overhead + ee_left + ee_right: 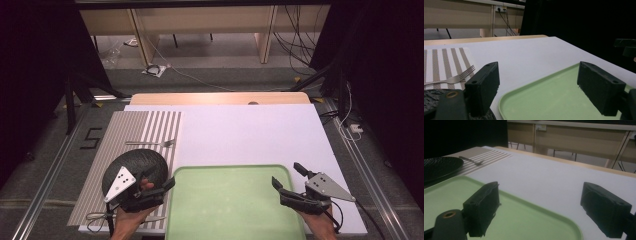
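Observation:
A pale green tray (230,200) lies at the table's near edge, bare inside. Left of it a black textured plate (145,162) rests on a striped placemat (130,130), with a silver fork (152,143) just beyond the plate. My left gripper (160,182) hovers over the plate's near right rim and the tray's left edge, open and holding nothing. My right gripper (287,175) is open over the tray's right edge. In the left gripper view the open gripper (541,82) frames the tray (544,97) and the fork (454,78). In the right gripper view the gripper (544,205) stands open above the tray (524,220).
A white board (250,130) covers the table behind the tray, with a wooden edge (220,98) at the far side. Floor rails, cables and a light wooden bench lie beyond the table. The plate (439,167) and fork (471,160) show far left in the right gripper view.

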Demonstrator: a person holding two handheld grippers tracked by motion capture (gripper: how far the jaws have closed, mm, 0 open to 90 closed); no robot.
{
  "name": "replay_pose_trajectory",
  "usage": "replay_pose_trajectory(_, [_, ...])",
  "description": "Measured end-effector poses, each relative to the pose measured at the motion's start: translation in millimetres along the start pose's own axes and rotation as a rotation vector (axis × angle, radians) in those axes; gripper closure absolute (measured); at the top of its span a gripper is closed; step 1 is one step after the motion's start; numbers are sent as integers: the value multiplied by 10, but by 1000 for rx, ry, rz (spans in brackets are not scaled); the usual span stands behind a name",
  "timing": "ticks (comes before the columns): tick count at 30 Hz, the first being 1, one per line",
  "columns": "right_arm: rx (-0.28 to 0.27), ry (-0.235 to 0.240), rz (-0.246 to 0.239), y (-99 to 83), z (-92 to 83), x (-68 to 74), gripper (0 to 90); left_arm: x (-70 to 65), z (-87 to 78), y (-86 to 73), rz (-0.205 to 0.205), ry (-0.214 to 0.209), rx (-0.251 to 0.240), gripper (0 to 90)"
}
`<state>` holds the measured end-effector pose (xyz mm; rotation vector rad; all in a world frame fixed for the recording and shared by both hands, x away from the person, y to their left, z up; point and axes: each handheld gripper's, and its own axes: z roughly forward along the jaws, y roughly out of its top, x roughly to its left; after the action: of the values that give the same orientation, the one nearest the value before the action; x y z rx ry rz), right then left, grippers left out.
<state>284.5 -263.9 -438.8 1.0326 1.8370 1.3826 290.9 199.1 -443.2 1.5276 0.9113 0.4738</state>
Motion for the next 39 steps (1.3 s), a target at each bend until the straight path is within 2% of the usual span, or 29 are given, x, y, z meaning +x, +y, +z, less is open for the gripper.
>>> replay_pose_trajectory(14, [2,9,3,-12,4,-16,170,26,-12,18,-12,15,24,179])
replay_pose_trajectory(18, [5,10,6,-18,9,-27,170,12,-5,34,27,25,47,179])
replay_pose_trajectory(25, [6,11,8,-22,5,-35,170,26,-7,52,26,20,82,179])
replay_pose_trajectory(30, [3,13,0,-22,5,-22,169,45,-42,81,51,24,130,181])
replay_pose_trajectory(35, [12,16,-7,-17,7,-2,169,97,-97,145,80,28,208,203])
replay_pose_trajectory(39, [11,11,-8,-19,-5,5,169,125,-133,186,95,35,245,202])
